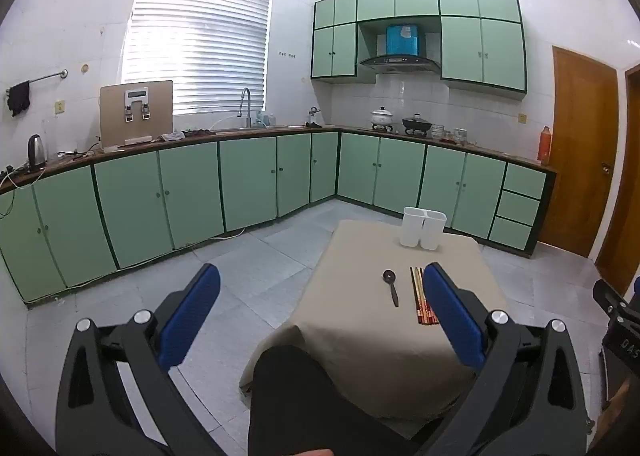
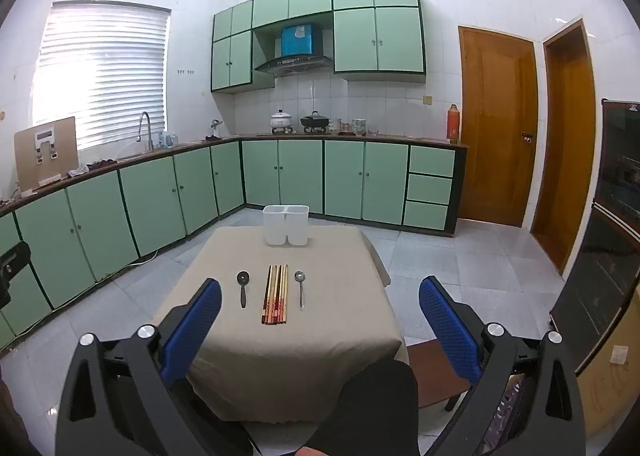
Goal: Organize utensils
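Observation:
A small table with a beige cloth (image 2: 320, 336) holds a white two-compartment utensil holder (image 2: 286, 225) at its far edge. In front of it lie a black spoon (image 2: 243, 288), a bundle of several chopsticks (image 2: 276, 294) and a metal spoon (image 2: 300, 288), side by side. In the left wrist view the holder (image 1: 423, 228), black spoon (image 1: 391, 287) and chopsticks (image 1: 420, 298) show; the metal spoon is hidden behind a finger. My left gripper (image 1: 320, 280) is open and empty, short of the table. My right gripper (image 2: 320, 292) is open and empty, above the near edge.
Green kitchen cabinets (image 2: 160, 196) line the left and far walls, with tiled floor (image 2: 460, 268) around the table. A dark-clad knee (image 2: 372, 408) is at the table's near side. Wooden doors (image 2: 496, 124) and a dark cabinet (image 2: 608, 236) stand at the right.

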### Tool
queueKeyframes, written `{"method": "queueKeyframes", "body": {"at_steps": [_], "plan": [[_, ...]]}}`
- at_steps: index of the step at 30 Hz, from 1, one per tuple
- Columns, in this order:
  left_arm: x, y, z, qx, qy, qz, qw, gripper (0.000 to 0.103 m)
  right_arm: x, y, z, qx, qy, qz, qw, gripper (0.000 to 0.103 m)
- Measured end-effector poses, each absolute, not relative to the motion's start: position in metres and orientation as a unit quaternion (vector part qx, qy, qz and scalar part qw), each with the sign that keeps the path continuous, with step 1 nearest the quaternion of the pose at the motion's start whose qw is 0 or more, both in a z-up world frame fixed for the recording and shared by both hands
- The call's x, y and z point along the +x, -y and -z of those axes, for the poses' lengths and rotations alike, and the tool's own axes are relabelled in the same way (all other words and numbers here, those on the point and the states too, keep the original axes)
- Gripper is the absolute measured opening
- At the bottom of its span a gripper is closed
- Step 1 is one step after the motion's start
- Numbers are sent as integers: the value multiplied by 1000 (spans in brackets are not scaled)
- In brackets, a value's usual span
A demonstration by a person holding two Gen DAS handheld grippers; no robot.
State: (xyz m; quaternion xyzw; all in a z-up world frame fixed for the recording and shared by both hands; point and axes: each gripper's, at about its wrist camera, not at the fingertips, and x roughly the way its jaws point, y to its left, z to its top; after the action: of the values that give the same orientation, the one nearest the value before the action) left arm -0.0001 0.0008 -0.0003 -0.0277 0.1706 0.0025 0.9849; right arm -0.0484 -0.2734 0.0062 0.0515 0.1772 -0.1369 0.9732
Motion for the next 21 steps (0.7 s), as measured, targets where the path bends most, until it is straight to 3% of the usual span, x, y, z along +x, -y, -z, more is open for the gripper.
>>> {"method": "queueKeyframes", "body": {"at_steps": [21], "plan": [[-5, -5, -6, -15, -167, -18, 986, 98, -52, 274, -15, 46, -172, 136, 975, 97]]}}
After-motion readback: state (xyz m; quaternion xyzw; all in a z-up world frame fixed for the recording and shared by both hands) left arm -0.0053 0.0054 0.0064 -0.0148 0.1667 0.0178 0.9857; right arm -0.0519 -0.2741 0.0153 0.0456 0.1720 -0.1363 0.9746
